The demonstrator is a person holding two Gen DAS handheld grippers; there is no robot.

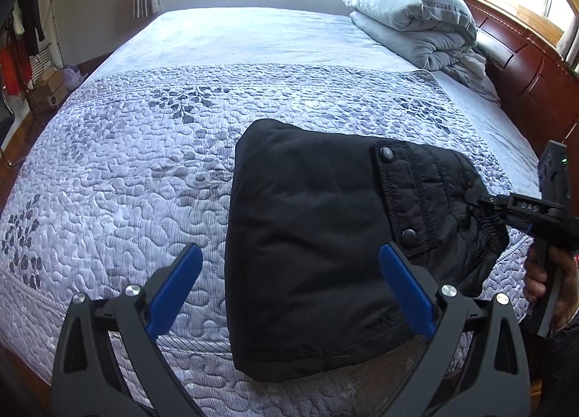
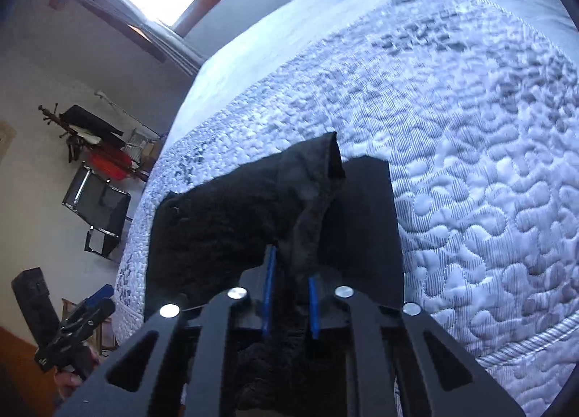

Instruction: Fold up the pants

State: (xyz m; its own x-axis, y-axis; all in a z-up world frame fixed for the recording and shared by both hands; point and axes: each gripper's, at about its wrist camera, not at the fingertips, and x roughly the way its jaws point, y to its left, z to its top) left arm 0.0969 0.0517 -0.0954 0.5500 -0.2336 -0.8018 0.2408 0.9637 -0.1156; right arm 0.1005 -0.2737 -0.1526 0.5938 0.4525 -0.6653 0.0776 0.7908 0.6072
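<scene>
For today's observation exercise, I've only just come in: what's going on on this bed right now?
A person with a handheld gripper in each hand is folding black pants on a quilted bedspread. The pants already lie in a compact folded bundle near the bed's edge. The right gripper is shut on a bunched bit of the fabric at the bundle's waistband end, lifting it a little. The left gripper hangs open above the bundle's near side, holding nothing. A folded grey blanket sits by the headboard.
</scene>
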